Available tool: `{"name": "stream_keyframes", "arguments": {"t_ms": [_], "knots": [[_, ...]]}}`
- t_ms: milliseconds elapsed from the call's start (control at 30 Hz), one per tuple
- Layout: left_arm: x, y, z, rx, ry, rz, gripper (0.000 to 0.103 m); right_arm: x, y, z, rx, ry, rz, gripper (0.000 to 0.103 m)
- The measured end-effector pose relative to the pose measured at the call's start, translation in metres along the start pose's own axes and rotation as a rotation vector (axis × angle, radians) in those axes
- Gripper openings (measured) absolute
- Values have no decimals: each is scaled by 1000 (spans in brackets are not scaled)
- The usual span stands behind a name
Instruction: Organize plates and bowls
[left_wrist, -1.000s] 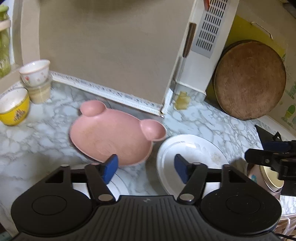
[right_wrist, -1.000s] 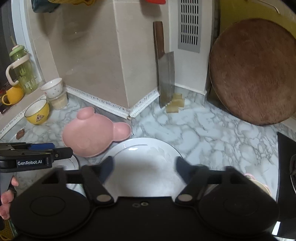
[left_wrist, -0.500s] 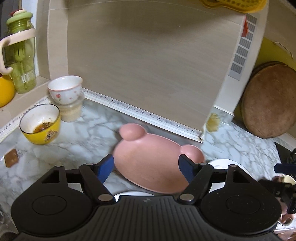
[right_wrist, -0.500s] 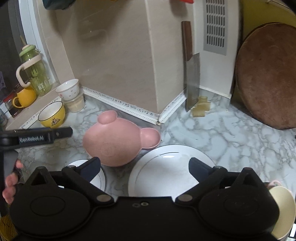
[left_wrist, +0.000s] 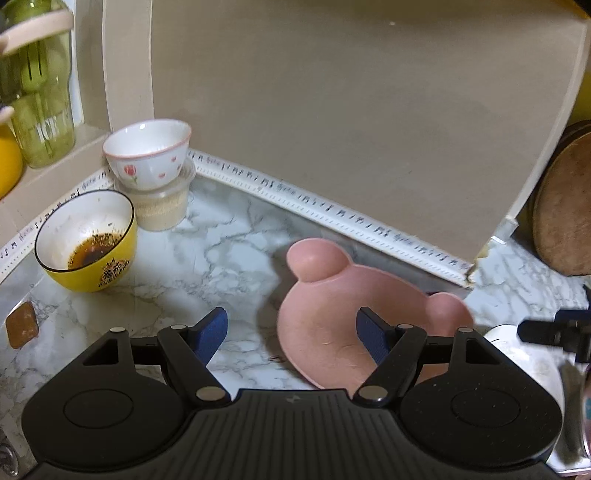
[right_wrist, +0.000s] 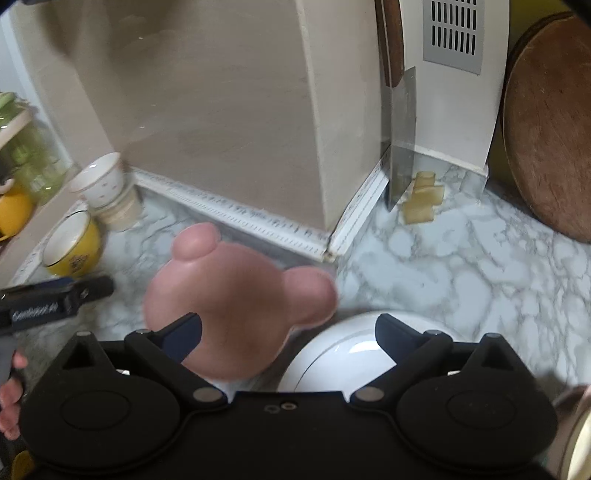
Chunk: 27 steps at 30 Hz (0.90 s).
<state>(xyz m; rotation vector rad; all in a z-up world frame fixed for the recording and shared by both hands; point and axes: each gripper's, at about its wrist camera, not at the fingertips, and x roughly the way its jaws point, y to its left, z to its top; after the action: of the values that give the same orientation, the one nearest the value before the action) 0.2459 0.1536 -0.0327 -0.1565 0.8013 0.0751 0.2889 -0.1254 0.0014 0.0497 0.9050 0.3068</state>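
Plates and bowls, as we found them on the marble worktop (left_wrist: 229, 236). Pink bear-eared plate (left_wrist: 325, 325): lay flat near the middle of the worktop, its ears toward the tiled back wall. White plate (right_wrist: 354, 354): lay just beside the pink one on its right; whether their rims touched we could not tell. Yellow bowl (left_wrist: 88, 240): stood upright toward the left back corner, dark residue inside. White flowered bowl (left_wrist: 147, 155): sat stacked on a clear lidded tub (left_wrist: 162, 206) in that same corner, just behind the yellow bowl. Green bottle (left_wrist: 40, 96): stood on the ledge above the left edge. Round wooden board (right_wrist: 550, 122): leaned upright against the wall at the right back. Cleaver (right_wrist: 400, 136): stood on end against the wall beside the board.

Left gripper (left_wrist: 291, 334): we noted its jaws apart with nothing between the blue pads, over bare marble and the pink plate's left rim. Right gripper (right_wrist: 288, 336): jaws spread wide and lately eased in a touch, empty, above the pink plate and the white plate. A hand (right_wrist: 9, 387) showed at the left edge of the right wrist view.
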Motion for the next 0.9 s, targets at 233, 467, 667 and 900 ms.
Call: {"name": "stream_keyframes", "arguments": {"t_ms": [233, 467, 667, 900], "knots": [[34, 5, 0, 11, 54, 27, 77, 32, -8, 7, 48, 101, 27, 88], [63, 4, 2, 21, 80, 15, 76, 50, 7, -6, 89, 198, 63, 76], [81, 6, 2, 25, 95, 6, 76, 64, 10, -4, 92, 224, 81, 63], [93, 7, 3, 30, 91, 20, 71, 79, 11, -1, 97, 246, 81, 53]]}}
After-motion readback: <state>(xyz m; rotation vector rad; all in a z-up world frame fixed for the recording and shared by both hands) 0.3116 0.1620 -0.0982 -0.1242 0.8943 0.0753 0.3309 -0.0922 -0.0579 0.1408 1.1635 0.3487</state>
